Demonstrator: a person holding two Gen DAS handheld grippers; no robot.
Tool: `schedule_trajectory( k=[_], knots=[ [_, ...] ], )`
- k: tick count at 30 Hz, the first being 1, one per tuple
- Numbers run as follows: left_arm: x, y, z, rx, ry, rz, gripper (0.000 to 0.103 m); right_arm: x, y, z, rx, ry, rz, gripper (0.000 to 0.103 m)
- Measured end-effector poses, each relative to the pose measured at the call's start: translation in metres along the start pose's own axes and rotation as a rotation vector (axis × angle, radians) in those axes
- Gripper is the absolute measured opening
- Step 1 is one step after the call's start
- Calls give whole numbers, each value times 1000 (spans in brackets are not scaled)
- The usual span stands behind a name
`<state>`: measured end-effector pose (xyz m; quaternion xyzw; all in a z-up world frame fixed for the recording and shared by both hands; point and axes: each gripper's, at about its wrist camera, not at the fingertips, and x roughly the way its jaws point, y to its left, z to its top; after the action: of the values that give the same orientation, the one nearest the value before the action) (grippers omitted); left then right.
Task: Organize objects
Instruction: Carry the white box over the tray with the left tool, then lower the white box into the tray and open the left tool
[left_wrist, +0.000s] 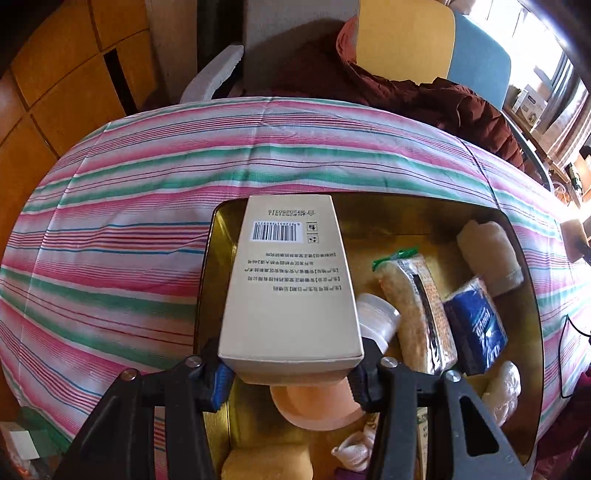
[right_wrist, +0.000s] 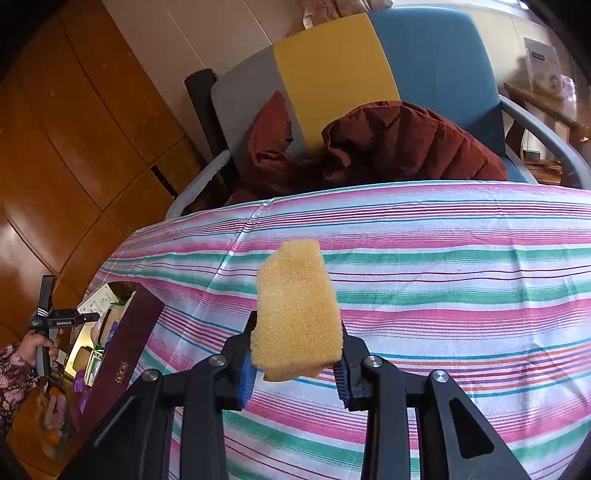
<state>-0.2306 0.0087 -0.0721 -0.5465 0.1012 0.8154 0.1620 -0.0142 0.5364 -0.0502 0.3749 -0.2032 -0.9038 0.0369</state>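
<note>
Left tool (left_wrist: 291, 373) pinching beige carton (left_wrist: 288, 280) over gold tin (left_wrist: 532, 295). Right tool (right_wrist: 295, 363) clamped on yellow sponge (right_wrist: 297, 310) above striped counter (right_wrist: 461, 280).

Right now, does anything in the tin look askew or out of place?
Nothing looks spilled or damaged. The items in the tin lie jumbled at angles. The left gripper holds the box over it; the right gripper holds a sponge.

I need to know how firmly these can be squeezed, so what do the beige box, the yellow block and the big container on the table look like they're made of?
Beige box: matte printed cardboard, with crisp folded edges and a barcode.
Yellow block: probably foam sponge, with a porous, grainy surface and rough edges.
Container: likely metal tin, since its gold inner walls are shiny and reflective; the outside looks dark maroon.
</note>
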Motion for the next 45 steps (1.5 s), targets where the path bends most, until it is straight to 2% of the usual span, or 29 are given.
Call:
schedule_trajectory(
  k=[5,9,12,13,19,21,23,27,28,30,32,34,36,38,41,45],
  knots=[
    [5,-22,6,105,-18,146,52,0,2,-1,-14,5,2,35],
    [-8,-15,0,40,-84,207,53,0,1,-1,-12,5,6,35],
    [-14,-3,-11,-28,-82,152,53,1,2,-1,-10,7,6,36],
    [-15,-1,-13,-25,-74,156,53,0,2,-1,-11,6,8,36],
    [-15,-22,-26,128,-55,297,53,1,5,-2,-19,8,5,36],
    [-17,-30,-29,167,-51,275,51,1,5,-2,-19,6,5,36],
    [-21,-36,-30,174,-58,186,51,0,5,-2,-17,2,7,36],
    [-29,-41,-32,193,-62,62,50,-2,5,-1,-13,-4,11,36],
    [-31,-40,-32,195,-65,53,50,-2,5,-1,-13,-5,11,36],
    [-31,-33,-29,164,-65,60,51,-4,5,0,-12,-9,16,36],
    [-31,-23,-24,107,-73,100,52,-4,5,0,-11,-9,18,37],
    [-34,-16,-20,60,-93,143,57,-4,5,0,-12,-9,19,37],
    [-35,-11,-16,39,-111,175,67,-4,6,0,-12,-8,19,37],
    [-37,-7,-14,30,-118,191,68,-4,5,0,-11,-9,21,37],
    [-37,-11,-16,39,-119,175,68,-5,5,0,-10,-10,21,37],
    [-34,-20,-27,90,-107,179,65,-5,5,0,-12,-14,22,37]
  ],
)
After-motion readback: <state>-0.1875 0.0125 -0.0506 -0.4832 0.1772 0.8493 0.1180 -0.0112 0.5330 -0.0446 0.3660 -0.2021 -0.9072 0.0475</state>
